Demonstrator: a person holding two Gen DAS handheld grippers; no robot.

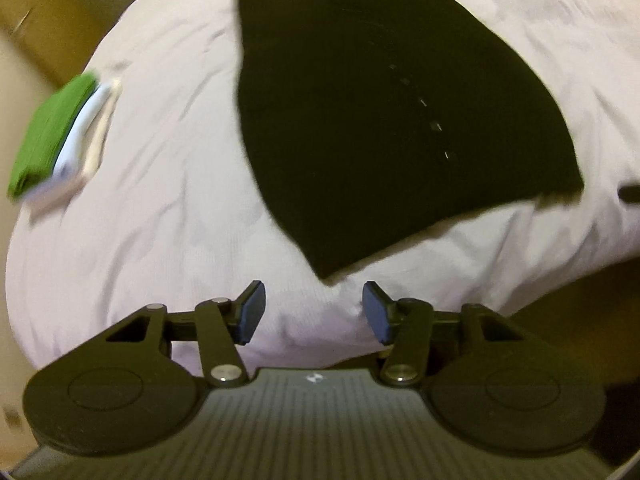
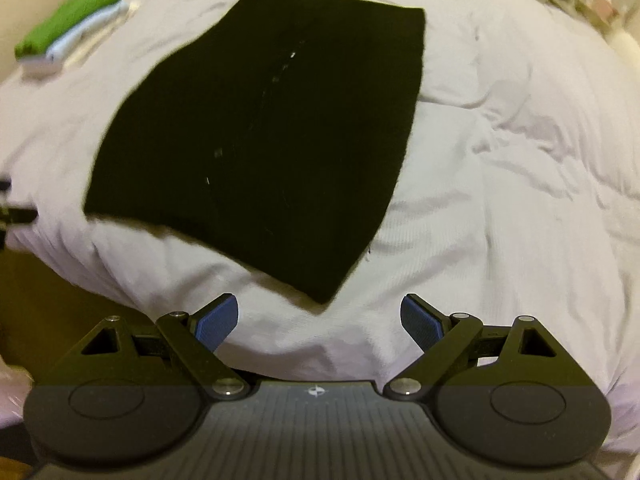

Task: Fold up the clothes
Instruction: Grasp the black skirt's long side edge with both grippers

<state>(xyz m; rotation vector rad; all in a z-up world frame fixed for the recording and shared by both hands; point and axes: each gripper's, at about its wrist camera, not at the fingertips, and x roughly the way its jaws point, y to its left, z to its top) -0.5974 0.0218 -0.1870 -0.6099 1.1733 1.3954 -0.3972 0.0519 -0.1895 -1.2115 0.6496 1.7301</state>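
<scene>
Bedroom in a home, working on a made bed.

I'm over a soft, puffy white duvet [image 2: 500,184], wrinkled, rounding off at the near edge like a mattress. Black garment [image 2: 260,132] is spread flat on it at 12 o'clock. Folded clothes stack [image 2: 68,28] at 10 o'clock from my right camera, green on top, light blue and white beneath. Tan wall or furniture [image 1: 60,8] shows past the bed at 10 o'clock in my left view; blurred clutter at 2 o'clock on the right, can't identify it.
</scene>
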